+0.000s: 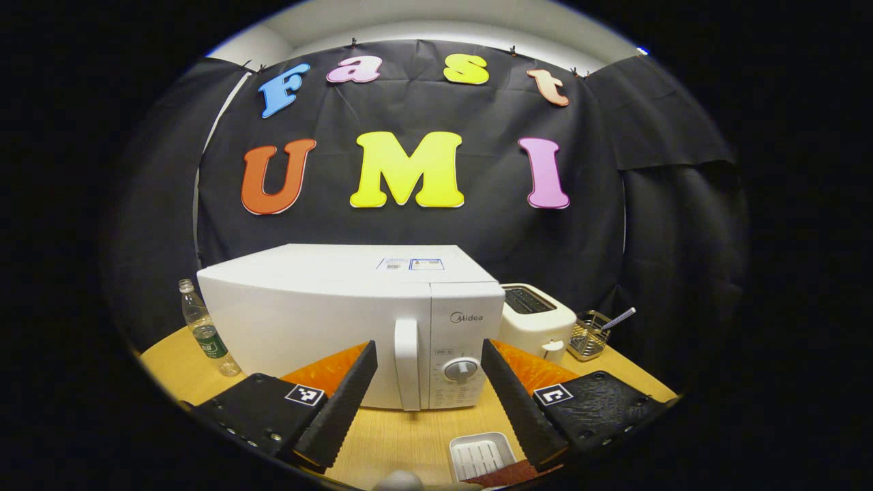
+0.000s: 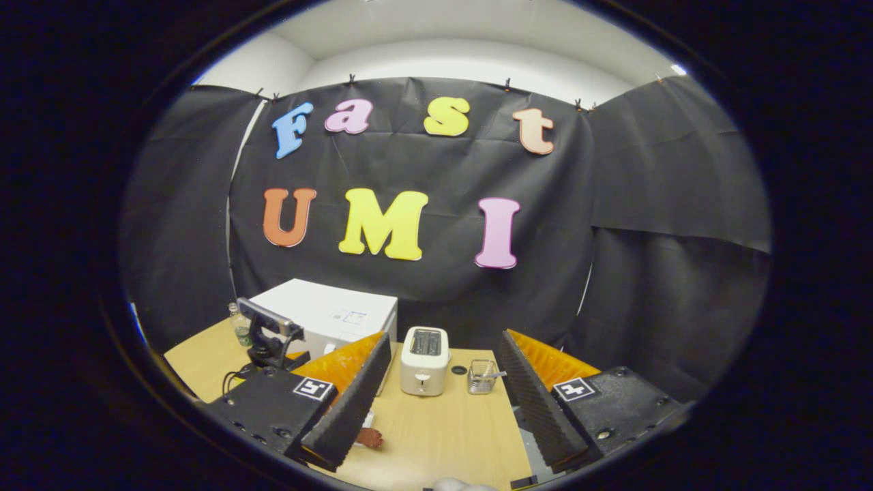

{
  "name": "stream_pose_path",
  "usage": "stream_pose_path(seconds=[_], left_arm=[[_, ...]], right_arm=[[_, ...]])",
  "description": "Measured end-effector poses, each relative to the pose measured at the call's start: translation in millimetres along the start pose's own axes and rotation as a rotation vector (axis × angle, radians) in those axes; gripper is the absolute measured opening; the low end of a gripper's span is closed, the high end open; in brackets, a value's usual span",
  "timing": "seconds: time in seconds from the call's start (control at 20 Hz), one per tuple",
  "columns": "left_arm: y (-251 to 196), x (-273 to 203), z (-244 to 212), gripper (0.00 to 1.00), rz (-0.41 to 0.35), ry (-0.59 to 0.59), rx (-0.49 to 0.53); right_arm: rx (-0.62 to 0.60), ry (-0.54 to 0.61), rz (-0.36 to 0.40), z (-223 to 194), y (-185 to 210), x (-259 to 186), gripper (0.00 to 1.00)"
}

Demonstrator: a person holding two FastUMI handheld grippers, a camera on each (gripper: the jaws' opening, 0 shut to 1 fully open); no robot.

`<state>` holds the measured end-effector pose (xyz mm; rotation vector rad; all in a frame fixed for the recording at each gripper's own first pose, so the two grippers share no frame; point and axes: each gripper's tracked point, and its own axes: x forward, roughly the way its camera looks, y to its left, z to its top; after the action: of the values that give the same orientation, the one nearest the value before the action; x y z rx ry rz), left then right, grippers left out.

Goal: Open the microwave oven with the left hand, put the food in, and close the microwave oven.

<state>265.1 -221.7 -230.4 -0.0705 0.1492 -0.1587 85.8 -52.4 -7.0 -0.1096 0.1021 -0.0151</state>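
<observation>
The microwave oven [image 1: 354, 320] is seen still closed, its handle [image 1: 407, 363] framed between the spread fingers of the left gripper [image 1: 430, 402]; the handle must be gripped next.

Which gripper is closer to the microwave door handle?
Left. The left gripper faces the microwave's handle close up, fingers open. The right gripper is farther back, pointing at the toaster.

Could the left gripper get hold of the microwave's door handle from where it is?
Probably yes. The left gripper is open and faces the microwave, whose upright handle sits between its fingers with only bare table before it.
</observation>
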Motion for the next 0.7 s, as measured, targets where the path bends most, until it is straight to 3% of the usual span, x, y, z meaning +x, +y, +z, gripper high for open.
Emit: stream_pose_path(seconds=[0.15, 0.3, 0.4, 0.45, 0.5, 0.55, 0.6, 0.65, 0.7], left_arm=[[1, 25, -14, 0.91, 0.015, 0.019, -0.017], [9, 39, -12, 0.88, 0.027, -0.007, 0.007], [7, 44, -16, 0.72, 0.008, 0.002, 0.009], [7, 44, -15, 0.58, 0.003, 0.0, 0.016], [20, 48, -15, 0.64, 0.05, -0.006, 0.042], [20, 48, -18, 0.4, 0.033, 0.003, 0.028], [18, 48, -17, 0.29, 0.032, 0.0, 0.024], [17, 47, -20, 0.3, 0.029, 0.015, 0.026], [18, 48, -21, 0.25, 0.034, 0.02, 0.041]], right_arm=[[-0.016, 0.022, -0.028, -9, -12, 0, 0.96], [-0.019, 0.039, -0.052, -17, -22, 0, 1.0], [-0.001, 0.055, -0.056, -24, -25, 0, 1.0], [0.006, 0.066, -0.058, -28, -27, 1, 1.0], [0.007, 0.07, -0.061, -31, -29, 2, 1.0], [0.007, 0.072, -0.067, -32, -31, 2, 1.0], [0.009, 0.075, -0.069, -32, -32, 1, 1.0], [0.009, 0.075, -0.069, -33, -33, 2, 0.96], [0.008, 0.071, -0.071, -32, -33, 2, 1.0]])
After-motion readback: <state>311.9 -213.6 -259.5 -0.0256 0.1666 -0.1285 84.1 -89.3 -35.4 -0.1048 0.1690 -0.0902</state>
